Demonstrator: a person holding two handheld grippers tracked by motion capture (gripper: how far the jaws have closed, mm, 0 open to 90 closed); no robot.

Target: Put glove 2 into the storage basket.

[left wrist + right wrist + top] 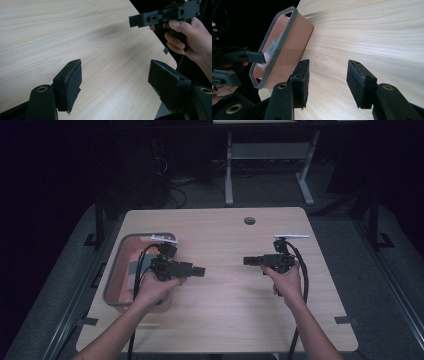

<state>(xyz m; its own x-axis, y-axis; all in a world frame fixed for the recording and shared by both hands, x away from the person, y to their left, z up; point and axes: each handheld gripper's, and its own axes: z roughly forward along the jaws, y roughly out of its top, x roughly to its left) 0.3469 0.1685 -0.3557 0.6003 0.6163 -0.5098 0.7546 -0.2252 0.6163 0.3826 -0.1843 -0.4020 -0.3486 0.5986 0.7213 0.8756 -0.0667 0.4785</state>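
The left gripper [199,270] has its fingers [71,83] apart with only bare desk [230,320] between them. The right gripper [248,261] matches it: its fingers [361,81] stand parted and hold nothing. In the high view the two grippers face each other across the middle of the desk, the left pointing toward three o'clock and the right toward nine o'clock, both held level above the wood and well apart. That mirrored, empty-handed pose reads as a ready stance, probably kept so either hand can turn to the work.

The nearest thing is the bin [116,270], an orange-walled tub with a grey rim, standing at about nine o'clock on the desk, just behind and beside the left hand [152,290]. From the right gripper view its long wall lies at roughly ten o'clock, and something pale grey rests inside; what it is cannot be told. The bin sits near the desk's left edge, likely so its contents stay within the left hand's reach. The right hand [285,280] grips its handle at about three o'clock, cable trailing back toward the person.
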